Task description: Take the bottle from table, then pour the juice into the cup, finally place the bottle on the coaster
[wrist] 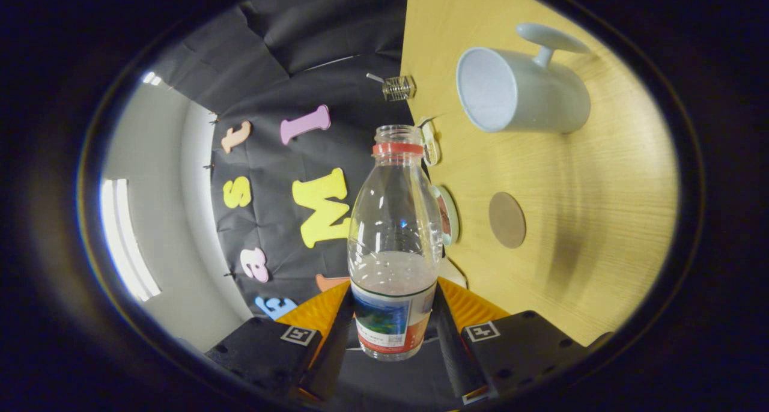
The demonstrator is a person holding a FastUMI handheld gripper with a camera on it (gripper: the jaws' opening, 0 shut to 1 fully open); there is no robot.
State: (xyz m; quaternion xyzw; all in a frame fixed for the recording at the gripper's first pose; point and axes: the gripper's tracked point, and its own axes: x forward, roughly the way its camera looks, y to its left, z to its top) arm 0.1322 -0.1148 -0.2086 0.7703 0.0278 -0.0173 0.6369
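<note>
The gripper (393,325) is clamped on the bottle (395,244): its 2 black fingers (447,334) press on the labelled lower part from either side. The bottle is clear plastic, uncapped, with a red ring under its open mouth and some clear liquid in its lower part. The view is rolled, so the wooden table (577,220) stands on its side beyond the bottle. A pale cup (519,90) with a handle stands on the table, well apart from the bottle's mouth, its opening facing the camera. A round brown coaster (507,220) lies flat on the table nearer the fingers, apart from the cup and close to the table edge beside the bottle. A small ribbed clear object (398,88) sits at the table edge beyond the bottle's mouth.
</note>
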